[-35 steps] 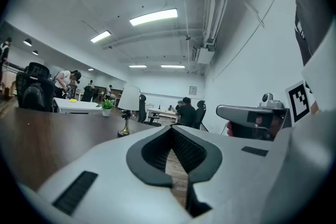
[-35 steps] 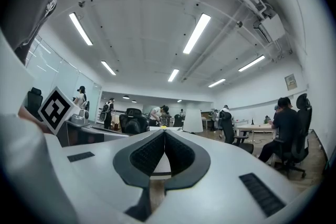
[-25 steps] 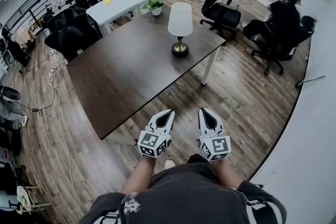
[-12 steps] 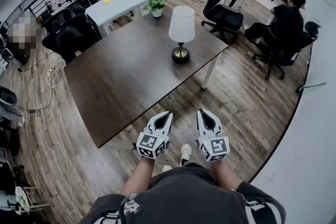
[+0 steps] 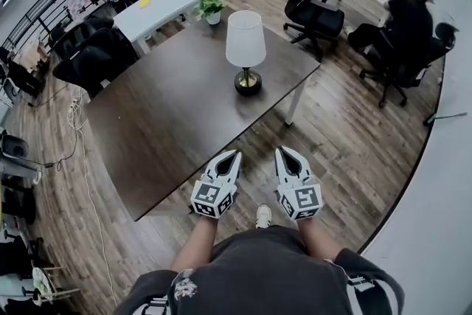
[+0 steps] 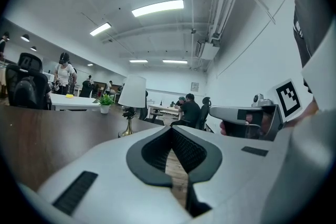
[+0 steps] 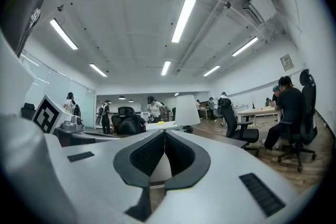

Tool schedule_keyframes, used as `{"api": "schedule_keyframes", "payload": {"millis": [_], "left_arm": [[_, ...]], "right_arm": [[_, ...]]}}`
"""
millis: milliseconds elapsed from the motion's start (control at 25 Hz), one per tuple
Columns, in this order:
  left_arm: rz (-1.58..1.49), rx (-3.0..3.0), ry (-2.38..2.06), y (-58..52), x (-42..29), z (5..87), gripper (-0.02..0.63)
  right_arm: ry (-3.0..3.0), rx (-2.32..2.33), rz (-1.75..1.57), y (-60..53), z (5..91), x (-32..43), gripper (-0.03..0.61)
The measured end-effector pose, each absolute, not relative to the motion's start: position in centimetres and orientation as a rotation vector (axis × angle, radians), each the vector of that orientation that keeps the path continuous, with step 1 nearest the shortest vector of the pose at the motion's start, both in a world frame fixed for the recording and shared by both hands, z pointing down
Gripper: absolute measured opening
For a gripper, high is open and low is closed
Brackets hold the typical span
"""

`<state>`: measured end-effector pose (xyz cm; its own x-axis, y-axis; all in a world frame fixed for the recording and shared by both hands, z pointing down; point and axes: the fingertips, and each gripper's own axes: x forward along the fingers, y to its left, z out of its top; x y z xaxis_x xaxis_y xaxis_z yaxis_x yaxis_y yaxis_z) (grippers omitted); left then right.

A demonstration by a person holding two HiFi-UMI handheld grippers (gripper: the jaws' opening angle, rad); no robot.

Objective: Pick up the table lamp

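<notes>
Head view showed the lamp (image 5: pixel 245 49) upright toward the far end of the dark table (image 5: pixel 169 122), well apart from both grippers. Left gripper (image 5: pixel 234 155) and right gripper (image 5: pixel 283 152) pointed level toward it, jaws pressed together and empty, probably carried closed during the approach.

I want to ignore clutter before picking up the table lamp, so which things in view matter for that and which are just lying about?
For the job: table lamp, standing on the dark table; left claw and right claw, both shut, empty.
Just lying about: potted plant, white desk, black office chair.
</notes>
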<state>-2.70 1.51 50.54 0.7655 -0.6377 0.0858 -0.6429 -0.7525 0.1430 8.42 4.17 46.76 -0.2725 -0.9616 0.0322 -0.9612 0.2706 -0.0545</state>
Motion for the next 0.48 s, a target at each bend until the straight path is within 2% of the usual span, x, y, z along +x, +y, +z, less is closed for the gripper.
{"api": "schedule_keyframes", "payload": {"millis": [480], "left_arm": [[0.109, 2.727, -1.141, -2.9, -1.6, 51.7, 0.008]], "right_arm": [[2.605, -1.739, -0.157, -1.7, 48.4, 9.2, 0.025]]}}
